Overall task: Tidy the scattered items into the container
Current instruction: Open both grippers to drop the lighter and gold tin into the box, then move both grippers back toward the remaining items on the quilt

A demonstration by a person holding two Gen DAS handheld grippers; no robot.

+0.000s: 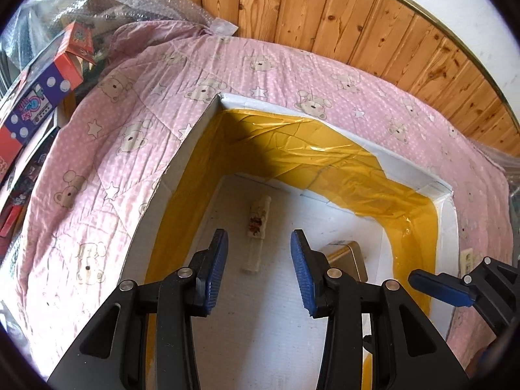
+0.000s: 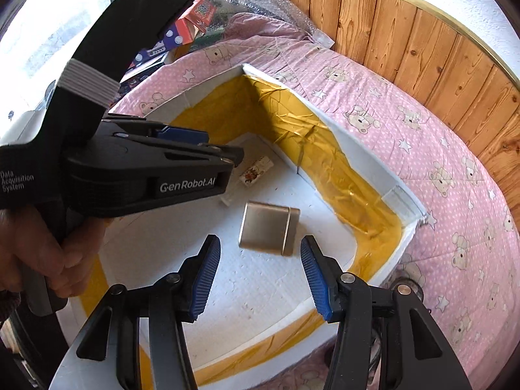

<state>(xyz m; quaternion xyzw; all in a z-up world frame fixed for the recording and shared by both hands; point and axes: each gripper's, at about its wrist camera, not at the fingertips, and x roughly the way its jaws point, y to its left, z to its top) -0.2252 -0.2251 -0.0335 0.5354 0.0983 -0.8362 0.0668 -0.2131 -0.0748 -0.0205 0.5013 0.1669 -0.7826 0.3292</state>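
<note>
- Container [image 2: 403, 195]: white foam box, inner walls lined with yellow tape, resting on a pink bear-print quilt [image 1: 107, 149]. All places below are given relative to this box.
- Gold tin [image 2: 268, 227]: lies on the box floor, near the middle, toward the taped far wall.
- Small printed white tube [image 1: 256, 224]: lies flat on the box floor, beside the tin and apart from it.
- Left gripper [image 1: 259, 269]: above the box floor, jaws standing apart with nothing between the pads; the tube lies just beyond the gap, untouched. A hand [image 2: 42, 253] holds its handle.
- Right gripper [image 2: 260, 276]: above the box floor, jaws wide and empty; the tin lies just ahead of the gap, clear of both pads.
- Red and purple cartons [image 1: 39, 97]: stacked outside the box, past the quilt's edge.
</note>
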